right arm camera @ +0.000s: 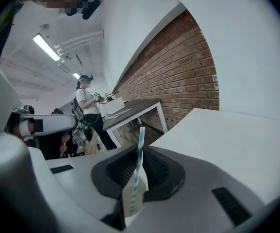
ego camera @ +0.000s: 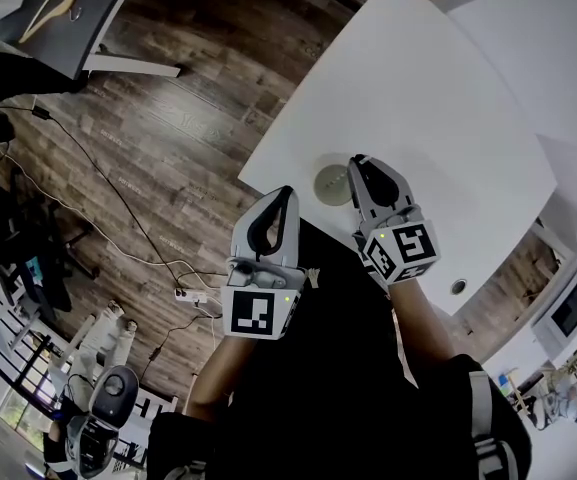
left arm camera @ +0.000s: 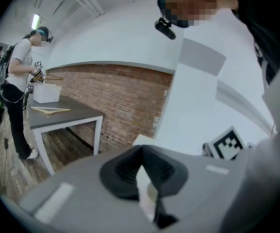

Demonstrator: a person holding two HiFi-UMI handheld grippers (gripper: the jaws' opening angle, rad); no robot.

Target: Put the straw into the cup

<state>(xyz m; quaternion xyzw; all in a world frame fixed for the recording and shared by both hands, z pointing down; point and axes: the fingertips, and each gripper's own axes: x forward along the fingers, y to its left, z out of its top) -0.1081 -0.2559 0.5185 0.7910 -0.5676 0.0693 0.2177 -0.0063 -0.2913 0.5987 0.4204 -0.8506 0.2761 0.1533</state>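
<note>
The right gripper [right arm camera: 139, 152] is clenched on the striped straw [right arm camera: 140, 132], which stands upright between its jaws. The left gripper [ego camera: 288, 192] is closed and empty. The cup [ego camera: 333, 183] stands just left of the right gripper's tips. This looks like the carrying step; the next move calls for lining the straw up over the cup's mouth.

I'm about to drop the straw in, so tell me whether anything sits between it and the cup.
Nothing visible does. The right gripper is shut on the striped straw, and the cup stands on the white table right beside it.

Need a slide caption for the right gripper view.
Right gripper shut on a teal-striped straw, white table and brick wall beyond.
</note>
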